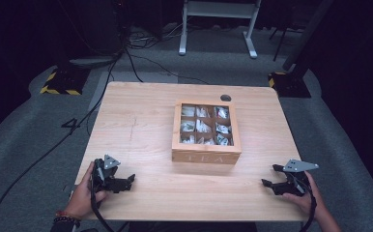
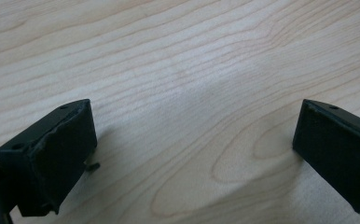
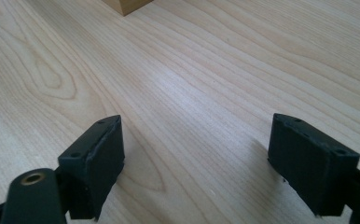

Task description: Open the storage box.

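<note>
A wooden box with nine compartments sits on the table, a little toward the far right of its middle. Each compartment holds pale packets, possibly tea bags, though they are too small to tell for certain. Faint letters mark the box's near wall. A dark round hole lies in the tabletop just beyond the box's far right corner.

The left gripper rests low at the table's near edge, well to the near left of the box, held by the person's left hand. In the left gripper view its jaws stand wide apart over bare wood, with nothing between them.

The right gripper lies to the near right of the box, held by the right hand. Its jaws are also spread wide and empty in the right gripper view, where a corner of the box shows at the top edge.
</note>
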Action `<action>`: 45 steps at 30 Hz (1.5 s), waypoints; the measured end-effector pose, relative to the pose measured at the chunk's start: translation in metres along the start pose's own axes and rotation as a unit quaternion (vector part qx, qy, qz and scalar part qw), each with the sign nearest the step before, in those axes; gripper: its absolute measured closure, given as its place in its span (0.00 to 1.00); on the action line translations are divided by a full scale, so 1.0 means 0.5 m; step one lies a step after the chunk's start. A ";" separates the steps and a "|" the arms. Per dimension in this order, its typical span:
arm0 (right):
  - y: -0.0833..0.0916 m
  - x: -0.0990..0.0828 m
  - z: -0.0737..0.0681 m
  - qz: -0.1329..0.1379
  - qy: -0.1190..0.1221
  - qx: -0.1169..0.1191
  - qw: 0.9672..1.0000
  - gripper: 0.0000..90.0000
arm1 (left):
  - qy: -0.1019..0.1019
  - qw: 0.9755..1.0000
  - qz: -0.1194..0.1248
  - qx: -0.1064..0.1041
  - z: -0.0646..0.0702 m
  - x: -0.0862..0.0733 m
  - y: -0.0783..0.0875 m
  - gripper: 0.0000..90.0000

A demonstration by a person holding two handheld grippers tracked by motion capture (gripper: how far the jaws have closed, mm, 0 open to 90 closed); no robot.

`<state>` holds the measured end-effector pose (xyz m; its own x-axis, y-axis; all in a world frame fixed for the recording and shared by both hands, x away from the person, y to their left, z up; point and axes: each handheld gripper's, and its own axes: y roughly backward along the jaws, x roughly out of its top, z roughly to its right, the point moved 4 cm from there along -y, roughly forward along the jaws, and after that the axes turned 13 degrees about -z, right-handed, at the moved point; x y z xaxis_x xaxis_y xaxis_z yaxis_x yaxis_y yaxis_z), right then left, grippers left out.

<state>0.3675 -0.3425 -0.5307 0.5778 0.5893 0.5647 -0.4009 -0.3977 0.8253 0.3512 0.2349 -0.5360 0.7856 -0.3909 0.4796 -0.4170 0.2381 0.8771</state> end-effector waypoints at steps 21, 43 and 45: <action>-0.003 0.030 0.011 -0.011 0.003 -0.015 1.000 0.24 | -0.076 0.996 -0.003 -0.040 -0.005 0.044 -0.023 0.00; 0.012 0.218 -0.035 0.045 0.062 0.020 0.997 0.36 | -0.086 0.995 -0.003 -0.040 -0.009 0.044 -0.022 0.01; 0.005 0.227 -0.040 0.043 0.061 0.024 0.997 0.37 | -0.086 0.995 -0.004 -0.040 -0.009 0.044 -0.022 0.01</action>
<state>0.4180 -0.2626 -0.4645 0.4518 0.6311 0.6305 -0.4084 -0.4820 0.7752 0.3752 0.2276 -0.5354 0.6952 -0.5384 0.4763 -0.3679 0.3027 0.8792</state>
